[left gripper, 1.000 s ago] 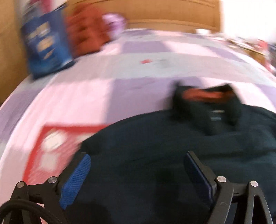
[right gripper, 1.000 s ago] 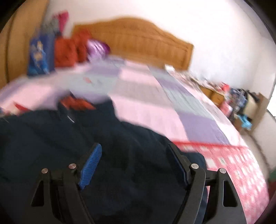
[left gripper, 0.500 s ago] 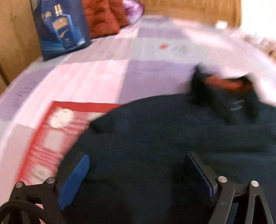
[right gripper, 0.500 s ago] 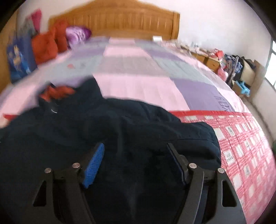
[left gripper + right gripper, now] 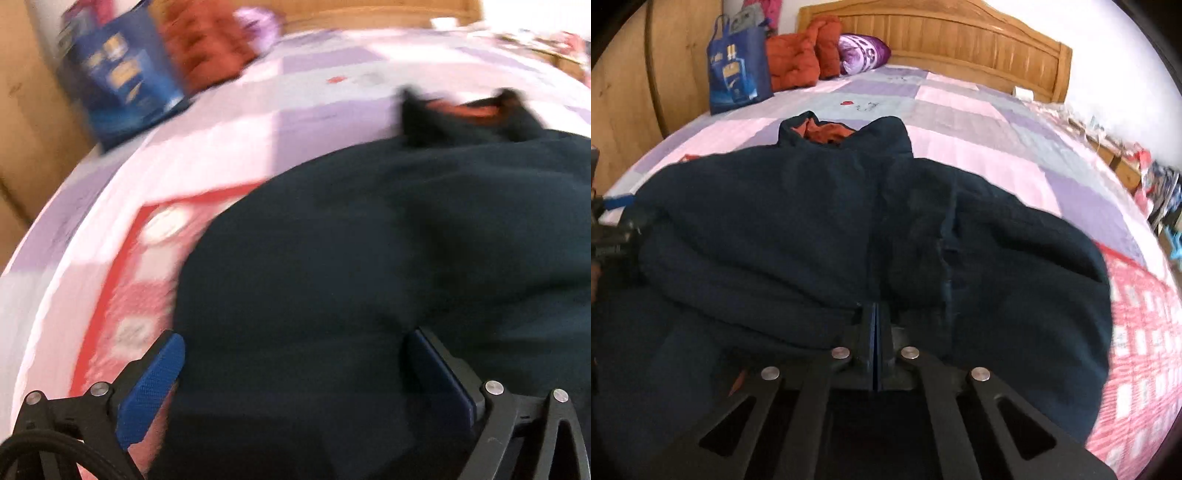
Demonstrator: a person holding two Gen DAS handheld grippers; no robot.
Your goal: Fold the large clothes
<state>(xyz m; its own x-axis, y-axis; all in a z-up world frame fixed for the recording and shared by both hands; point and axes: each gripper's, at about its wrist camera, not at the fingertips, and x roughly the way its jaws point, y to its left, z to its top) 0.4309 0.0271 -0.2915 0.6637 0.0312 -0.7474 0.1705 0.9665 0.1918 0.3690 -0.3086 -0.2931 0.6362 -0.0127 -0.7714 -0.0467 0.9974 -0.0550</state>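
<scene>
A large dark navy jacket (image 5: 812, 221) lies spread on the bed, with its orange-lined collar (image 5: 827, 133) at the far end. My right gripper (image 5: 874, 306) is shut at the jacket's near edge. Its pads are pressed flat together and the cloth puckers around its tips. In the blurred left wrist view the jacket (image 5: 369, 258) fills the lower right. My left gripper (image 5: 295, 339) hangs low over the jacket's left side. Its jaws are opening wide, with cloth below the gap and no pad pressing on it. The left gripper (image 5: 613, 221) also shows at the left edge of the right wrist view.
A patchwork quilt (image 5: 960, 110) covers the bed, with a red checked blanket (image 5: 1137, 332) under the jacket's near part. A blue bag (image 5: 737, 70), orange padded clothes (image 5: 801, 62) and a purple pillow (image 5: 862, 50) sit by the wooden headboard (image 5: 960, 40). Clutter (image 5: 1156, 184) lines the right side.
My right gripper sank to the jacket's near edge and its jaws went from wide open to shut. My left gripper moved lower and closer over the jacket's left side, jaws slightly wider.
</scene>
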